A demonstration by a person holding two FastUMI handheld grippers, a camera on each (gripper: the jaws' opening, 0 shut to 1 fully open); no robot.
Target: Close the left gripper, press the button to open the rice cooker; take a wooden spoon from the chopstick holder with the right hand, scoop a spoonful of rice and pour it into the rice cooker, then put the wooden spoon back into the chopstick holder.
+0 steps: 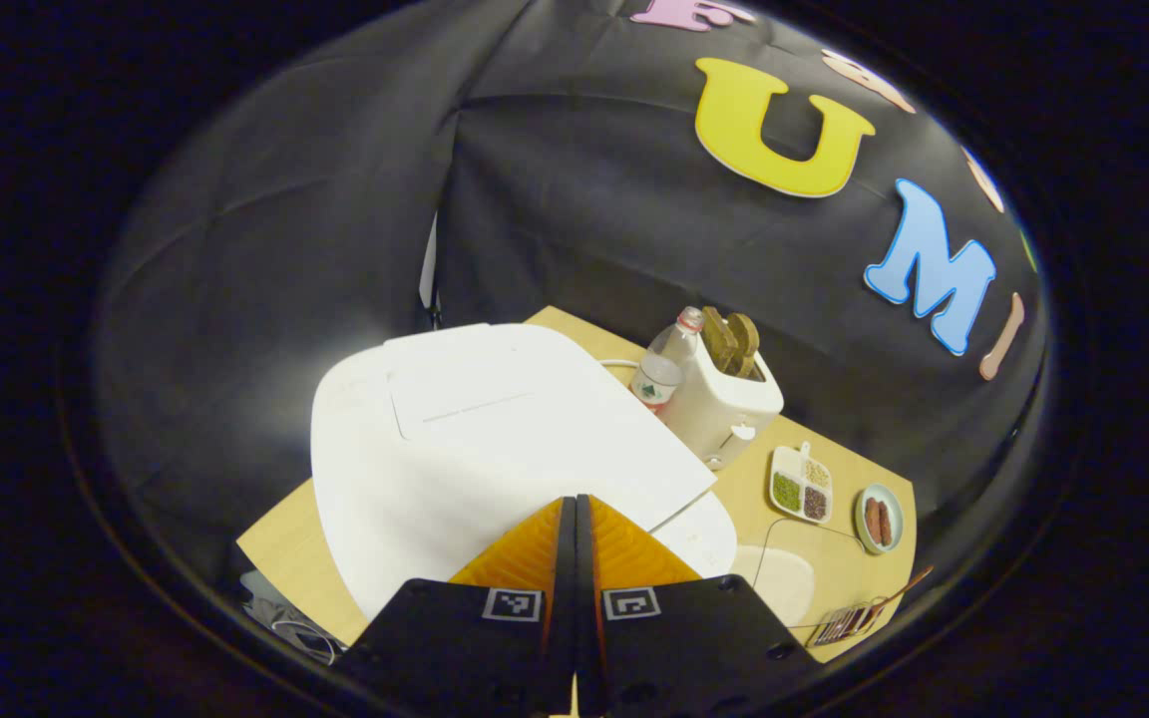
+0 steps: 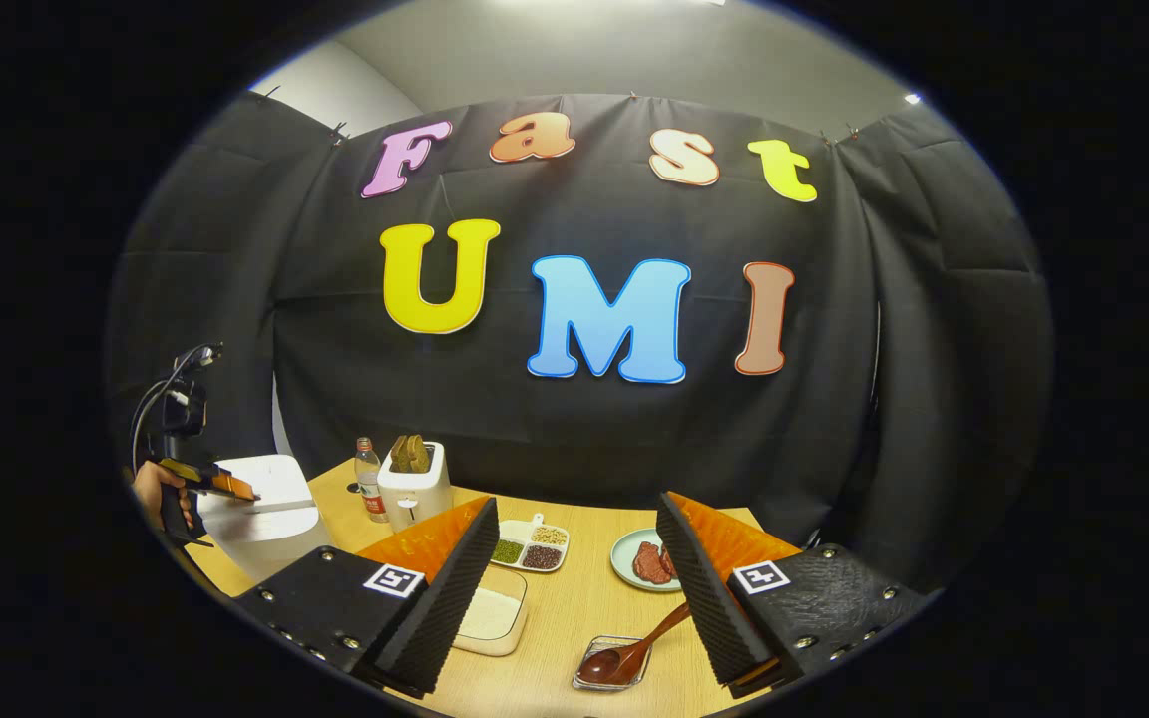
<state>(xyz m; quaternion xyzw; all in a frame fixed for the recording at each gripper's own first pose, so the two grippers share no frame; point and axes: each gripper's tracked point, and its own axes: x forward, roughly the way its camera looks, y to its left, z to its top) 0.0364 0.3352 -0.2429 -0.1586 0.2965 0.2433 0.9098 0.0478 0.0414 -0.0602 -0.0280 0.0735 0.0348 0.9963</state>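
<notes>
The white rice cooker [image 1: 455, 439] lies right under my left gripper [image 1: 574, 502], which is shut with nothing held, its tips at the front edge of the lid. The lid looks lifted a little off the body [image 1: 699, 534]. In the right gripper view the cooker [image 2: 270, 514] stands at the far left, with a hand holding the left gripper [image 2: 230, 487] at its top. My right gripper [image 2: 574, 504] is open above the table. Below it a wooden spoon [image 2: 634, 653] rests in a small holder [image 2: 594, 683], and a clear box of rice [image 2: 490, 613] sits to the left.
A white toaster [image 2: 415, 486] with bread and a water bottle [image 2: 368, 481] stand behind the cooker. A divided dish of beans [image 2: 530, 548] and a plate of meat [image 2: 639, 558] lie mid-table. The black cloth wall closes off the back.
</notes>
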